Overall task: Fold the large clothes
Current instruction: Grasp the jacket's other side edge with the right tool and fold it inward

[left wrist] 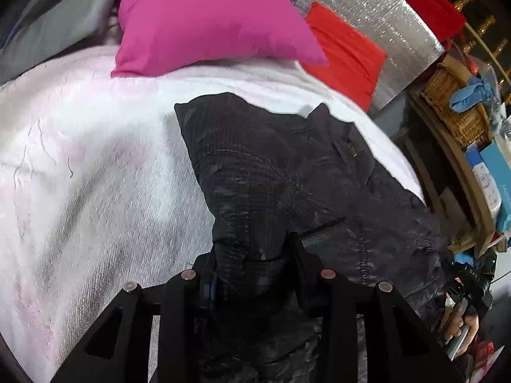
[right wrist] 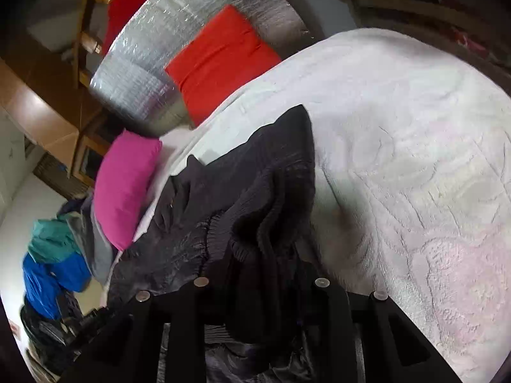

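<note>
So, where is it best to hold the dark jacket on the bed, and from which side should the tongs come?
Hold the dark jacket by its near edge, one corner for each tongs, coming from the bed's foot side. That edge is bunched and lifted, so fabric fits between the fingers; the rest lies flat on the white blanket. The left tongs and right tongs already pinch fabric there.

Looking like a home bedroom: pale blanket (left wrist: pixel 95 159) covering a bed, pink pillow (left wrist: pixel 207 22) and red cushion (left wrist: pixel 348 60) lying upper centre, wicker basket (left wrist: pixel 453 105) sitting at right.
</note>
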Demonstrator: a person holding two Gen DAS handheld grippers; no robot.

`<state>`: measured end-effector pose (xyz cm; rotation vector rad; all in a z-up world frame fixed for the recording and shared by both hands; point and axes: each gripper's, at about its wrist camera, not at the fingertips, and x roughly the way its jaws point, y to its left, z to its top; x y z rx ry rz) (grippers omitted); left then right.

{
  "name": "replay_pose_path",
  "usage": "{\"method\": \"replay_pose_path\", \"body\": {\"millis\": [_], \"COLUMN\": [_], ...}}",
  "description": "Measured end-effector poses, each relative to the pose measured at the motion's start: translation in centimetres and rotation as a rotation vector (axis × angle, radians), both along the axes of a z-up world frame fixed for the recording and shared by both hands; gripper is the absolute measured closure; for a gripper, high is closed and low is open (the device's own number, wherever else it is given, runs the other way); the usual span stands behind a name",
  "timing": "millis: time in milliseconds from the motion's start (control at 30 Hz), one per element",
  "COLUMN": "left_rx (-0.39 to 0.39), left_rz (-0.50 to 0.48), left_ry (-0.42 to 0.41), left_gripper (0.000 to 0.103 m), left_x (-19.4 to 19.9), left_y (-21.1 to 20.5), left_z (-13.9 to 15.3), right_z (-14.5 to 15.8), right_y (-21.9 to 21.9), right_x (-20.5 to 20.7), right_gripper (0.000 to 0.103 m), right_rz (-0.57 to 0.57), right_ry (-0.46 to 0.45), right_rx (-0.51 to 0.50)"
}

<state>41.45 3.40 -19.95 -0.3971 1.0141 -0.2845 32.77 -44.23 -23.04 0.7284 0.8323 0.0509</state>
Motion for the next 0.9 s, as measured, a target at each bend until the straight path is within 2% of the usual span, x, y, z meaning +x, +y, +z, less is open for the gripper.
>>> {"method": "replay_pose_path", "body": {"millis": [67,133,200,267,300,400,500,567,633,700,800,900], "left_rx": [0.0,-0.017,-0.045,-0.045,-0.038,0.016,0.057,-0.004,-0.077,-0.146,-0.255,-0.328], "left_rz": [0.012,0.029,0.04,0.042,0.051,0.086,0.126,0.095,0.042,-0.004,-0.046,-0.019], "left_ry": [0.053,0.096,0.113,0.131,0.135,0.108,0.004,-0.059,-0.064,-0.027,0.093,0.161], "left_gripper": [0.052,0.043,0.042,0.04,0.04,0.04,0.04,0.037,0.032,0.031,0.031,0.031], "left_x": [0.5,0.9,1.0,0.8,0.2,-1.5,-3.8,-5.5,-6.8,-8.2,-9.3,-8.1], "left_y": [0.5,0.7,0.9,0.9,1.2,1.6,1.5,1.1,0.4,-0.7,-2.6,-4.0], "left_z": [-1.3,-2.0,-2.0,-2.1,-1.9,-0.7,1.7,3.2,3.5,2.7,0.1,-1.8], "right_z": [-1.5,-2.2,-1.8,-1.7,-1.4,0.4,2.8,3.4,3.1,2.2,0.2,-1.4], "right_y": [-0.2,-0.4,-1.0,-1.4,-1.7,-2.2,-2.2,-1.8,-0.3,1.9,5.3,7.7], "right_x": [0.2,0.4,0.1,-0.3,-0.8,-2.3,-4.6,-5.8,-6.2,-6.2,-5.8,-4.8], "right_gripper": [0.073,0.07,0.064,0.04,0.038,0.038,0.038,0.038,0.038,0.038,0.038,0.038], "right_rz": [0.001,0.005,-0.002,-0.015,-0.034,-0.083,-0.082,-0.046,0.013,0.071,0.135,0.16], "right_ry": [0.077,0.108,0.117,0.137,0.139,0.072,-0.057,-0.094,-0.1,-0.077,-0.006,0.045], "right_rx": [-0.02,-0.007,0.027,0.041,0.038,0.011,0.031,0.092,0.171,0.237,0.287,0.331]}}
